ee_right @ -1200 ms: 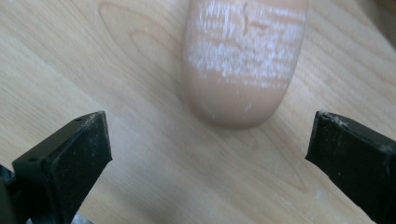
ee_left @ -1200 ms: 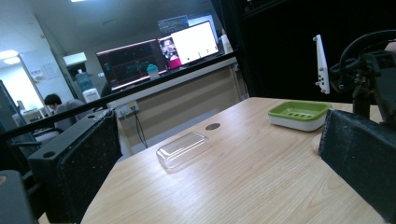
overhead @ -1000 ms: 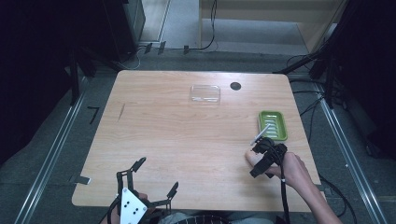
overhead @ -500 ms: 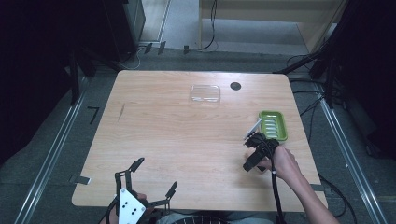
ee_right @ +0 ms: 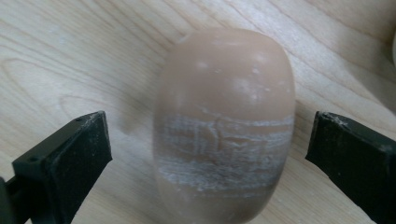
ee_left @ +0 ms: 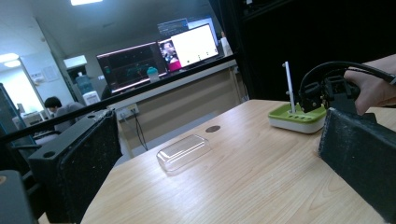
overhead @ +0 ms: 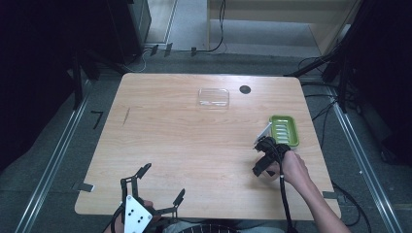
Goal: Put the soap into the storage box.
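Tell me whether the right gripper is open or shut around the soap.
Open: the right gripper has its jaws either side of the soap bar, with wood showing in both gaps.

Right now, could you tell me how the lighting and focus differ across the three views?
High view: the table is evenly lit, its surroundings nearly black. Left gripper view: the bright monitors and ceiling lights glare, and the near left gripper looks soft. Right gripper view: the soap bar is close and slightly blurred, between the open jaws of the right gripper.
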A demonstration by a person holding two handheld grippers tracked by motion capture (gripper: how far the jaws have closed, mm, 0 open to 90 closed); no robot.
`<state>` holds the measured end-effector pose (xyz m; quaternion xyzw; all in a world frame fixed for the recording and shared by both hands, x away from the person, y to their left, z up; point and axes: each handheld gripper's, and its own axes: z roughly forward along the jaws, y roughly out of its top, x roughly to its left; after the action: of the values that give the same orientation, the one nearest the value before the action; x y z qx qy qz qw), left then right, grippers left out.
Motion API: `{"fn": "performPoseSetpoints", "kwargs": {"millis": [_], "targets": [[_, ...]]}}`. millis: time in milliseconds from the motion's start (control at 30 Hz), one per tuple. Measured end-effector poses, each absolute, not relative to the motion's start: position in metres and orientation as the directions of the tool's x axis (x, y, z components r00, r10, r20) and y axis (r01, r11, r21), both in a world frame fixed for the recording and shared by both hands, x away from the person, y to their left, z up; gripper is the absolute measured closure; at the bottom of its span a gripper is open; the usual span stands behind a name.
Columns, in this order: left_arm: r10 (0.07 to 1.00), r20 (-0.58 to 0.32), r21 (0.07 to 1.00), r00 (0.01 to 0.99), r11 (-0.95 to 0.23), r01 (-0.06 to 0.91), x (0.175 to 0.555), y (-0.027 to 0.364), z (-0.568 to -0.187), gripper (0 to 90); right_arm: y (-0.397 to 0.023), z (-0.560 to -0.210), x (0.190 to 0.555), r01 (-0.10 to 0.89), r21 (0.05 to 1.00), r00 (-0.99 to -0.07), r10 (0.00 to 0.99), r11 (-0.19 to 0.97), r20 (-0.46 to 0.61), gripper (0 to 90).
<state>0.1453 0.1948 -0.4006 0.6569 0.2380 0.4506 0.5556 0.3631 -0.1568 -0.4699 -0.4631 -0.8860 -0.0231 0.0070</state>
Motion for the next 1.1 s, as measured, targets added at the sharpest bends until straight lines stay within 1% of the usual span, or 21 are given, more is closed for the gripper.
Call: {"fn": "performPoseSetpoints", "kwargs": {"millis": [200, 267, 333, 433, 600, 833, 967, 1100], "targets": [[0.817, 0.327, 0.945, 0.475, -0.267, -0.19, 0.1446, 0.1956, -0.4003, 0.0, -0.1583, -0.4724, 0.3635, 0.828, 0.04, -0.561, 0.827, 0.56, 0.033, 0.9], [0.816, 0.329, 0.944, 0.476, -0.269, -0.192, 0.1443, 0.1952, -0.4003, 0.0, -0.1572, -0.4726, 0.3628, 0.831, 0.038, -0.557, 0.83, 0.556, 0.038, 4.4], [0.817, 0.329, 0.944, 0.475, -0.268, -0.192, 0.1442, 0.1953, -0.4002, 0.0, -0.1568, -0.472, 0.3622, 0.833, 0.041, -0.553, 0.833, 0.552, 0.029, 13.3], [0.816, 0.33, 0.944, 0.474, -0.27, -0.191, 0.1442, 0.1951, -0.4002, 0.0, -0.1573, -0.4705, 0.3613, 0.835, 0.049, -0.549, 0.836, 0.548, 0.017, 14.9], [0.817, 0.328, 0.944, 0.474, -0.267, -0.193, 0.144, 0.1956, -0.4001, 0.0, -0.1581, -0.4699, 0.3607, 0.842, 0.046, -0.539, 0.842, 0.538, 0.021, 22.9], [0.816, 0.33, 0.943, 0.474, -0.269, -0.194, 0.1436, 0.1955, -0.3999, 0.0, -0.1603, -0.4687, 0.3598, 0.844, 0.061, -0.535, 0.845, 0.533, 0.012, 30.7], [0.816, 0.33, 0.943, 0.475, -0.269, -0.194, 0.1433, 0.1954, -0.3999, 0.0, -0.1614, -0.4679, 0.3588, 0.85, 0.056, -0.526, 0.85, 0.524, 0.022, 32.5], [0.816, 0.33, 0.943, 0.474, -0.269, -0.194, 0.1432, 0.1953, -0.4, 0.0, -0.1612, -0.4676, 0.3583, 0.843, 0.058, -0.537, 0.843, 0.535, 0.015, 33.2]]}}
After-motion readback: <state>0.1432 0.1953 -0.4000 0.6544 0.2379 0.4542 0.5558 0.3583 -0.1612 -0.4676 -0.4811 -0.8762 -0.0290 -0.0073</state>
